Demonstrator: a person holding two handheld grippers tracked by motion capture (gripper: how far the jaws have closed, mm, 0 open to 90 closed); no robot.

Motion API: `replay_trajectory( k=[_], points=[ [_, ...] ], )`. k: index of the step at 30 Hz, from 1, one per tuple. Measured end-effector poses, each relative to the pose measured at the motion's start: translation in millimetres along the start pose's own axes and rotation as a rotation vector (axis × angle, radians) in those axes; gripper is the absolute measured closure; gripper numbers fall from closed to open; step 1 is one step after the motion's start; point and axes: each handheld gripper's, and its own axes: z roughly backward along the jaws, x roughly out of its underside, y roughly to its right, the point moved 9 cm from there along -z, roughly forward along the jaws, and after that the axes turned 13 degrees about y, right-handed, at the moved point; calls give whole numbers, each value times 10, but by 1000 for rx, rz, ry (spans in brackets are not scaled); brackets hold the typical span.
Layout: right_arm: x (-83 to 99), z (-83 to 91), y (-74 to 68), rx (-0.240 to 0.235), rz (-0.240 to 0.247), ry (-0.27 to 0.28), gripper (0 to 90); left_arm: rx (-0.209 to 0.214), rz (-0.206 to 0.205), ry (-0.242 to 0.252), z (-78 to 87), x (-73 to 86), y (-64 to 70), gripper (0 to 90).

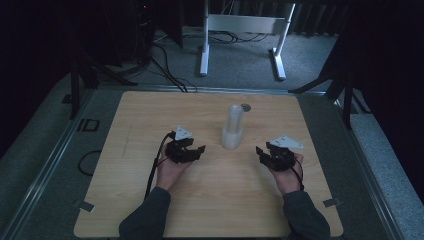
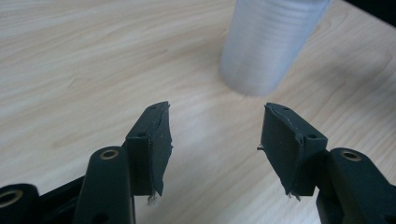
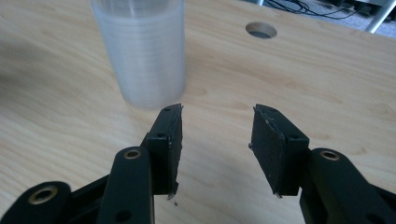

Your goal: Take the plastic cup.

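Note:
A tall stack of clear plastic cups [image 1: 233, 126] stands upright near the middle of the wooden table [image 1: 150, 115]. My left gripper [image 1: 198, 150] is held just left of the stack, open, its jaws empty. In the left gripper view the stack of cups [image 2: 271, 42] rises ahead and slightly right of the left gripper [image 2: 215, 140]. My right gripper [image 1: 260, 152] hovers right of the stack, open and empty. In the right gripper view the stack of cups [image 3: 142, 51] stands ahead and to the left of the right gripper [image 3: 215, 140].
A round cable hole [image 1: 245, 106] pierces the table just behind the stack, seen also as the hole [image 3: 261, 30]. White desk legs [image 1: 204, 50] and cables [image 1: 165, 65] lie on the floor beyond the table. A metal frame [image 1: 55, 150] borders the table's left side.

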Motion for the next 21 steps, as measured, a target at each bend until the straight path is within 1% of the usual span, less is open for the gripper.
replay_trajectory(
  k=[4,7,8,11,15,17,20,21],
  points=[
    [-101,-20,-7,-6,8,7,532,16,-25,9,-100,-87,67,409],
    [-177,-37,-15,-13,9,16,532,25,-46,9,-212,-140,129,393],
    [-207,-44,-19,-15,8,19,531,25,-50,12,-226,-151,137,383],
    [-265,-61,-27,-17,15,26,518,46,-54,26,-325,-214,226,342],
    [-342,-90,-55,-24,20,34,491,56,-82,39,-448,-280,312,283],
    [-376,-101,-71,-28,27,39,481,56,-102,35,-502,-290,335,261],
    [-426,-122,-87,-33,32,43,472,50,-109,35,-572,-293,350,246],
    [-435,-128,-90,-34,32,44,469,49,-103,38,-601,-301,354,237]
  ],
)
